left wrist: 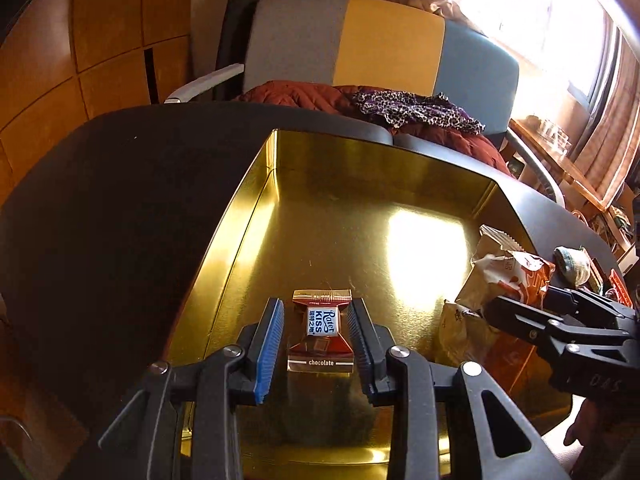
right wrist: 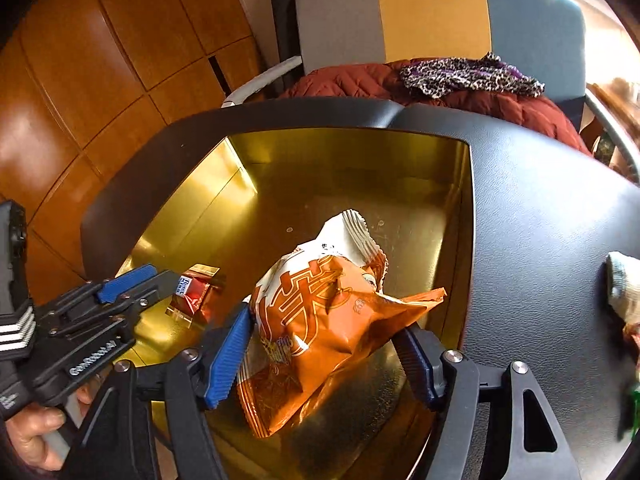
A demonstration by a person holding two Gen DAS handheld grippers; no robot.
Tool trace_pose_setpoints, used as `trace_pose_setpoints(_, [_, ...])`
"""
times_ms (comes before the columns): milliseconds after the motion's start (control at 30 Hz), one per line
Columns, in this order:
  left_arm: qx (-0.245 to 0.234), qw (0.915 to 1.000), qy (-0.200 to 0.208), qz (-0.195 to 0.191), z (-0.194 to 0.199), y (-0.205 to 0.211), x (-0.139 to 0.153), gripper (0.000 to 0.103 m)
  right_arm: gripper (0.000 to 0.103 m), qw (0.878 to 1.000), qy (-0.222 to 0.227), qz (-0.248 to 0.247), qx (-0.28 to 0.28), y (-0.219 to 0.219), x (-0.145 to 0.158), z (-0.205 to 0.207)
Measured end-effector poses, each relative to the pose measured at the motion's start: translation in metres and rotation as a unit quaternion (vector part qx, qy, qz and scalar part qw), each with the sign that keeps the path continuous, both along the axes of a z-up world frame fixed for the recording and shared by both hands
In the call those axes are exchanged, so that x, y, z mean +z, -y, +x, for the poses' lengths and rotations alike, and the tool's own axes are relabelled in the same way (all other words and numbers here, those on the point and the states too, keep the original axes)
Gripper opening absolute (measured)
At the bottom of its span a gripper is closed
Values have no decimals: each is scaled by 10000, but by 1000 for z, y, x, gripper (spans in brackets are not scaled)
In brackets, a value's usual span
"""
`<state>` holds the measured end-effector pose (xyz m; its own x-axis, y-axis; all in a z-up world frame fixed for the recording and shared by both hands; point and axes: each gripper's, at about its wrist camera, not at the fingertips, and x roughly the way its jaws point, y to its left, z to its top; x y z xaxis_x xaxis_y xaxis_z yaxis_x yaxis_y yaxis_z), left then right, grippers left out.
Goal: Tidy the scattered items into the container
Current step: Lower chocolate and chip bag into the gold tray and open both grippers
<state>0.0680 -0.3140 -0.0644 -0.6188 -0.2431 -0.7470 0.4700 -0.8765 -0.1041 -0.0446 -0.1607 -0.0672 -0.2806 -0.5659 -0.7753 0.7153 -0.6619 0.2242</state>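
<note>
The left gripper (left wrist: 316,344) is hovering inside the gold tin (left wrist: 224,240), its jaws spread on both sides of a small chocolate (left wrist: 321,330) that is lying on the tin floor, not touching it as far as I can see. The right gripper (right wrist: 326,354) is pinching an orange snack bag (right wrist: 328,320) over the same tin, which is sitting on the black tabletop (right wrist: 552,216). A hand (right wrist: 36,432) is gripping the left handle.

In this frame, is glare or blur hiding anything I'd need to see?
Left wrist view: the window is blown out, and a bright glare patch sits on the gold tin's floor, though the chocolate stays sharp. Right wrist view: even light, orange snack bag crisp; items at the far right edge are smeared, and fisheye bending warps the table.
</note>
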Motion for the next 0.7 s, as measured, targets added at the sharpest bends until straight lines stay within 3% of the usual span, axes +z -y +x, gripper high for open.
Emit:
trace_pose_setpoints(333, [-74, 9991, -413, -72, 18, -19, 33, 53, 88, 9976, -697, 41, -41, -8, 19, 22])
trace_pose_setpoints(700, [-382, 9977, -509, -239, 21, -62, 49, 55, 92, 9892, -1276, -152, -702, -78, 42, 45])
